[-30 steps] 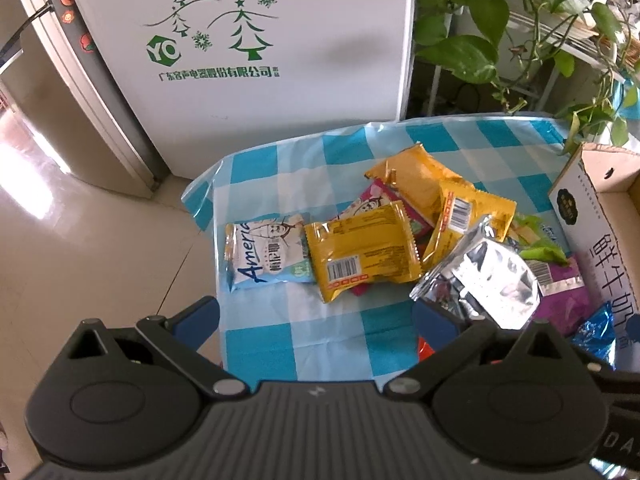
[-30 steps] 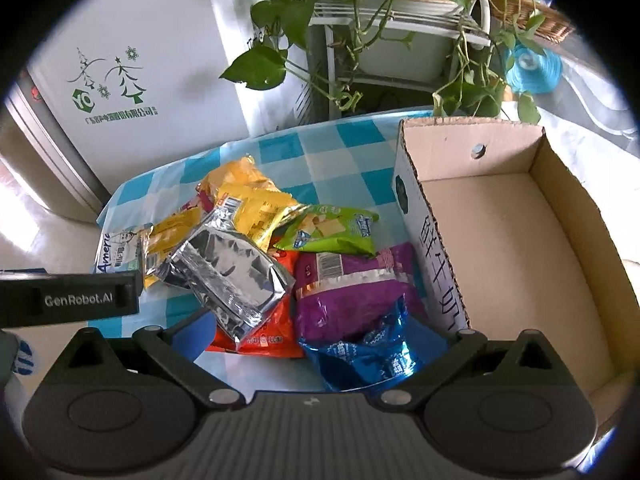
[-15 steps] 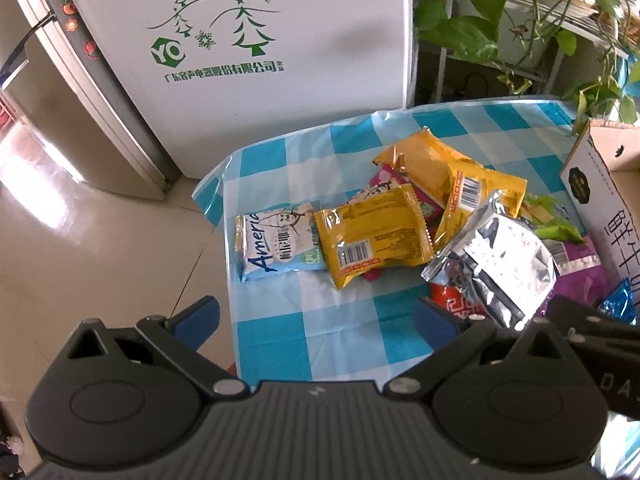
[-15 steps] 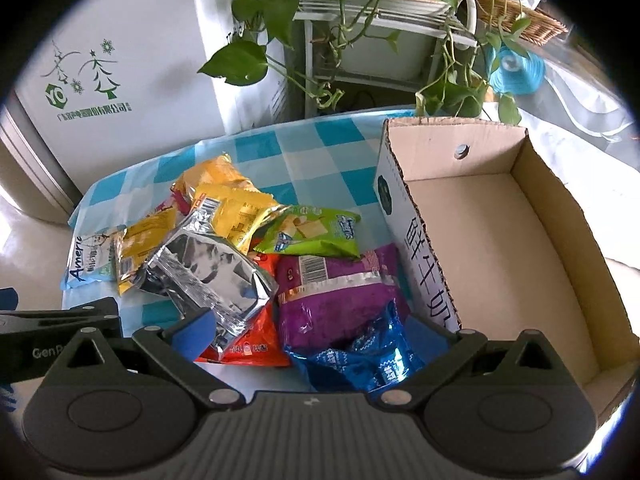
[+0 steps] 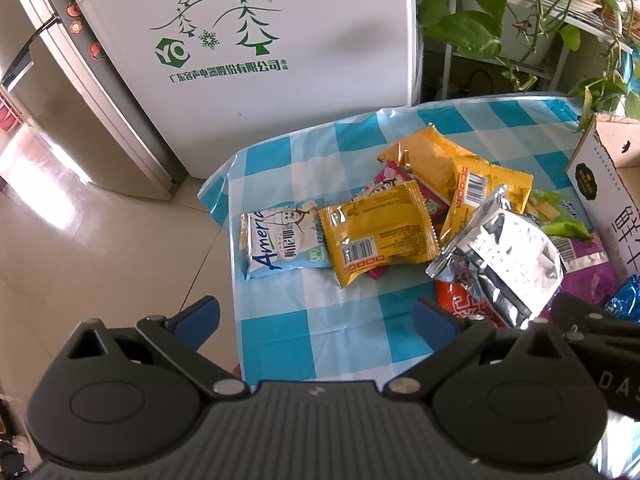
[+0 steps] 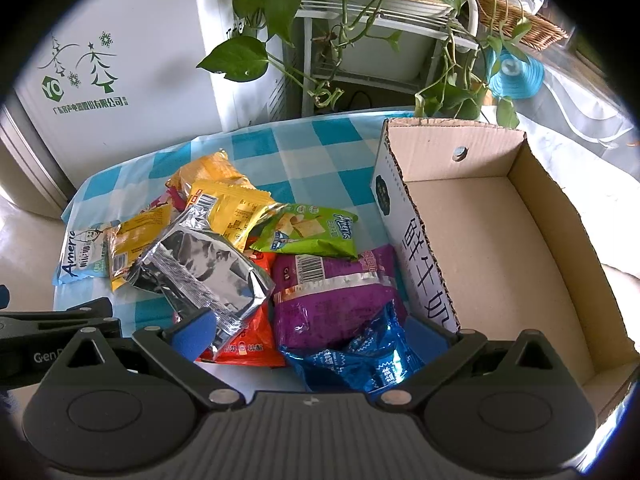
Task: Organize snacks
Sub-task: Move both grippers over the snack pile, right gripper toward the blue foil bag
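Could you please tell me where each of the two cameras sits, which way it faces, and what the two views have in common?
Left wrist: on the left gripper, looking down over the table's left end at the light-blue packet and floor; its open blue fingers show.
Right wrist: on the right gripper, above the blue packet, facing the empty cardboard box; its open fingers show.
Shared: the silver packet, the checked tablecloth, the white fridge.

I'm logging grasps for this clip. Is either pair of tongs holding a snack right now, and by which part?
Nothing is held. The left tongs and right tongs are both open above the snack packets.
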`<state>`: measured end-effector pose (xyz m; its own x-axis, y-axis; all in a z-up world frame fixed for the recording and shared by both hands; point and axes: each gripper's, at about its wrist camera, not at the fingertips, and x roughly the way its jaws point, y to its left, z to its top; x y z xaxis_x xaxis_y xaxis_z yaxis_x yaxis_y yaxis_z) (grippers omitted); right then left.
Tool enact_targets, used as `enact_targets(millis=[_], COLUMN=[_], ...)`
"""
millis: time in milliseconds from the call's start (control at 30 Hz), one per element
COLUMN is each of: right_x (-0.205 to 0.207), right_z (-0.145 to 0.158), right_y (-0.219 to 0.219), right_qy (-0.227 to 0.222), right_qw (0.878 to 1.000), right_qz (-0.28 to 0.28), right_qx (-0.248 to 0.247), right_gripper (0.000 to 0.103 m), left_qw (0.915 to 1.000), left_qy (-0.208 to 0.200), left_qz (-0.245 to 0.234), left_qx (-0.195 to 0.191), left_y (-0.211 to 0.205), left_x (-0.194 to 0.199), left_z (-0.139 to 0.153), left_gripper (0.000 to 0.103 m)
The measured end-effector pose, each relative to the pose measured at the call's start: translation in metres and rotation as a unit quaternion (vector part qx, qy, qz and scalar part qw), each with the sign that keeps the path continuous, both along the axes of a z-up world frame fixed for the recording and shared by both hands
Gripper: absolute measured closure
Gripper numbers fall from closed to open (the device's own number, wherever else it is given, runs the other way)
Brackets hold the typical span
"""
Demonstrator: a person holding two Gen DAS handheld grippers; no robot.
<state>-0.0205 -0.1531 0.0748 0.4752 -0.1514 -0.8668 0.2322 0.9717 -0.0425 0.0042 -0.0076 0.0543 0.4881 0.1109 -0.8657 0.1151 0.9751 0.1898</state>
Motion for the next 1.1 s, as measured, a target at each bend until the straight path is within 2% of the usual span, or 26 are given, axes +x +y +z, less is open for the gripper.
enact_targets(millis=[500,833,1100], right_x=[0.0,-0.009,-0.02], right_z=[0.001,0.006,0.012], right_y=[-0.002,-0.013,-0.025], right_qy=[-0.005,-0.028,-0.049], right_qw=[1.0,0.999,0.998], right_qz=[0.002,0.016,0.028], right_qx=[-0.001,0.014,0.024], right_gripper=[0.0,0.0,0.0], left_qw=[1.0,0.9993,0.997], left_qy=[-0.002,-0.011,-0.016], left_qz=[-0.001,-0.025,-0.045], left_qx=[-0.005,-0.027,-0.06], left_y=[0.0,-0.009,-0.018], left_x=[-0.001,-0.008,-0.01], left_z=[0.003,0.009,0.014], left_gripper=[0.005,0.005,0.005])
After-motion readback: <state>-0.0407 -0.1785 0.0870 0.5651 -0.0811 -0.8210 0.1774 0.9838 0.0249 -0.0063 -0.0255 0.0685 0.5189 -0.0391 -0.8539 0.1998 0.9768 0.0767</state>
